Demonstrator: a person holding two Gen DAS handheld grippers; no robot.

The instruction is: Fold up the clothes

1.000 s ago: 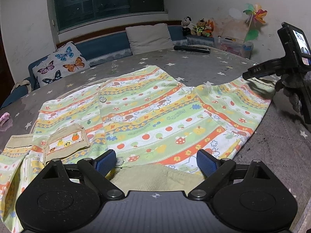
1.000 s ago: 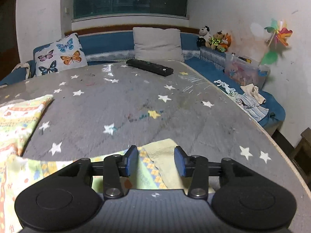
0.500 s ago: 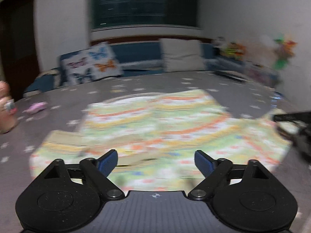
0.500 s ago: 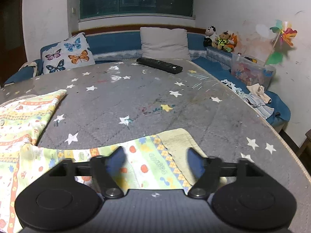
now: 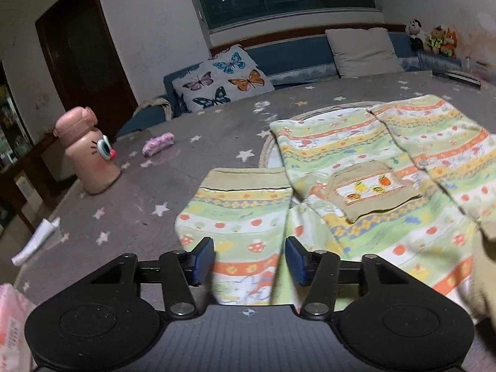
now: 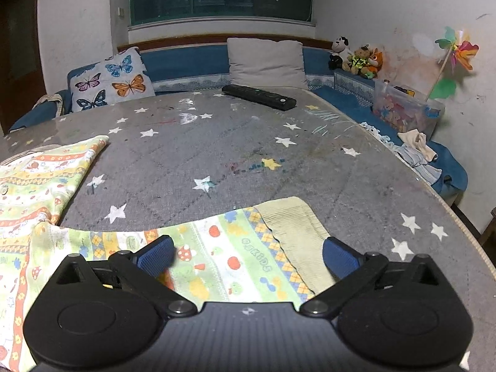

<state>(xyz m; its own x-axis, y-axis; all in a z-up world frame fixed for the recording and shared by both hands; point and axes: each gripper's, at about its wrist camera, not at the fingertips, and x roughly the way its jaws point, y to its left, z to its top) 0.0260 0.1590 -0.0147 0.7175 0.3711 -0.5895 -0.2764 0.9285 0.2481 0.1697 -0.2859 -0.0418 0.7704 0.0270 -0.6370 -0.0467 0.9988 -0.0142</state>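
My left gripper (image 5: 249, 259), half open and empty, straddles the striped fruit-print cotton top's sleeve (image 5: 245, 217) at lower centre. My right gripper (image 6: 248, 252), wide open and empty, sits over the other sleeve's beige ribbed cuff (image 6: 294, 226). I judge each pinch should be near the cuff, catching both layers.

Star-print table (image 6: 310, 167) — shirt (image 5: 387, 167), remote (image 6: 259, 96), bottle (image 5: 88, 155).

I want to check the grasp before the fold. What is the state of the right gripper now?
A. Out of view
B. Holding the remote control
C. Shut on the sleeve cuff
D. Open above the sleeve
D: the right gripper has its fingers spread wide, with the sleeve lying flat between them, ungripped.
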